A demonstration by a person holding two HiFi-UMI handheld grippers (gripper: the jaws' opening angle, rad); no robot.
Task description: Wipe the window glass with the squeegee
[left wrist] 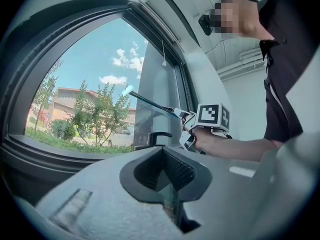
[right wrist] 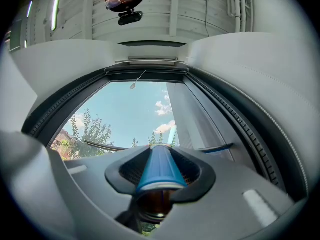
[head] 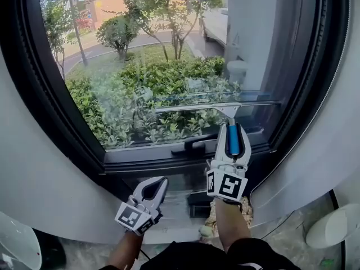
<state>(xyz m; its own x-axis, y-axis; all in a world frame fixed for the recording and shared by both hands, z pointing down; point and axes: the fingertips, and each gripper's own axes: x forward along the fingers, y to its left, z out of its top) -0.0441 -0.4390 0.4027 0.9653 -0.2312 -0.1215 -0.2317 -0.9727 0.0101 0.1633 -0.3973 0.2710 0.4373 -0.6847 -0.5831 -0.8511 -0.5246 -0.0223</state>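
Mid-wipe I'd say: right gripper [head: 232,129] clamps the blue-handled metal squeegee [head: 214,107], blade on the clear window glass [head: 146,55] just above the black latch handle [head: 194,144]; left gripper [head: 156,185] jaws together, empty. Next: even pull down.

In the head view the right gripper [head: 233,126] covers most of the squeegee [head: 216,107] handle, so only a blue strip shows between the jaws. At 4 o'clock a white rounded object [head: 336,225] is cut by the right edge. At 8 o'clock a pale shape [head: 12,239] runs off the corner. Neither can be identified. In the right gripper view the jaws hide the blade's middle, and only its ends show, at 9 and 3 o'clock.
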